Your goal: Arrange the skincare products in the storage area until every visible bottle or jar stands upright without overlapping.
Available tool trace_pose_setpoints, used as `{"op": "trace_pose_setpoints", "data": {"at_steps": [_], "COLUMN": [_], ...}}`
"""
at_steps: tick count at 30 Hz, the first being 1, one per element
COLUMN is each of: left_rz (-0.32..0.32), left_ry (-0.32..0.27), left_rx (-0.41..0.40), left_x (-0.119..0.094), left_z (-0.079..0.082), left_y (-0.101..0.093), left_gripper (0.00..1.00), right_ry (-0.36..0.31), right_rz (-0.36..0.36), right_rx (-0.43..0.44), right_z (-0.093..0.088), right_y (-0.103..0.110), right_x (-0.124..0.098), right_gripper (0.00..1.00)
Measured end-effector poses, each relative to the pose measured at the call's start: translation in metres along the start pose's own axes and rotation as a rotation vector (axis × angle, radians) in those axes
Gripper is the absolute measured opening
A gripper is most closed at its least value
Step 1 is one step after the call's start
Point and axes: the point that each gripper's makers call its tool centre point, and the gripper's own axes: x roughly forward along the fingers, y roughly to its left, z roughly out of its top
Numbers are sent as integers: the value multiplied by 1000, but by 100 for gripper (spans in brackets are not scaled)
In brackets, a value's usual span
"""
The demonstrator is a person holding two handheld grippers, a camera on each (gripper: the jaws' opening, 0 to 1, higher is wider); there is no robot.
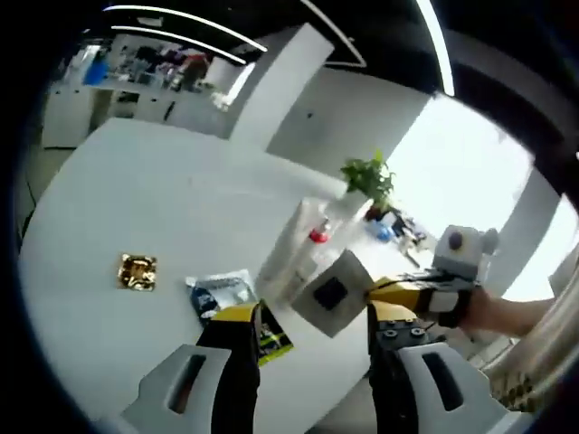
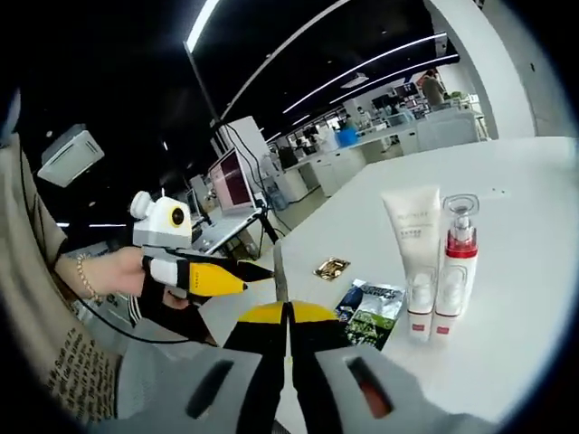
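Note:
A white tube point(image 2: 412, 262) and a clear bottle with a red collar point(image 2: 452, 271) stand upright side by side on the white table point(image 2: 516, 181), touching or nearly so. In the left gripper view the tube point(image 1: 291, 244) and bottle point(image 1: 317, 233) stand just beyond my jaws. Three flat sachets lie beside them: gold point(image 1: 137, 271), blue-white point(image 1: 222, 291) and green-black point(image 1: 271, 339). My left gripper point(image 1: 312, 316) is open and holds nothing. My right gripper point(image 2: 288, 315) hangs over the table's near edge, its yellow tips shut together on nothing. A hand holds the left gripper point(image 2: 226, 276) off the table.
A potted plant point(image 1: 369, 176) and small blue items point(image 1: 384, 231) sit at the table's far side. A laptop on a stand point(image 2: 231, 181) is off the table. Counters with people point(image 2: 362, 131) line the back. The right gripper point(image 1: 403, 289) comes in beside my jaws.

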Motion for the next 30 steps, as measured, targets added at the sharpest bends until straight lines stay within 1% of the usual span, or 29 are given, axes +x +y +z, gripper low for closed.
{"op": "trace_pose_setpoints", "data": {"at_steps": [4, 7, 14, 17, 19, 21, 22, 23, 26, 29, 30], "left_rz": [-18, -37, -64, -74, -60, -41, -42, -41, -32, -13, -10], "left_ry": [23, 55, 68, 74, 82, 91, 93, 95, 96, 110, 113], "left_rx": [21, 56, 57, 49, 27, -6, -22, -63, -110, -186, -197], "left_x": [3, 4, 4, 4, 4, 3, 2, 1, 0, -3, -4], "left_z": [-4, -9, -13, -14, -16, -20, -21, -23, -29, -39, -42], "left_y": [2, 3, 7, 7, 11, 16, 17, 17, 21, 25, 27], "left_gripper": [34, 28, 19, 12, 10, 4, 1, 1, 0, 0, 0], "right_ry": [13, 21, 32, 42, 52, 59, 64, 70, 90, 135, 153], "right_rz": [16, 30, 53, 57, 54, 47, 41, 35, 16, -20, -36], "right_rx": [6, 6, 13, 11, 5, -2, -7, -15, -27, -79, -92], "right_z": [-4, -6, -7, -8, -9, -10, -11, -12, -15, -22, -26], "right_y": [3, 7, 9, 10, 9, 8, 7, 7, 4, -2, -5], "right_x": [0, 0, 4, 8, 10, 12, 13, 15, 21, 29, 34], "right_gripper": [1, 1, 1, 1, 1, 1, 1, 1, 1, 1, 1]}}
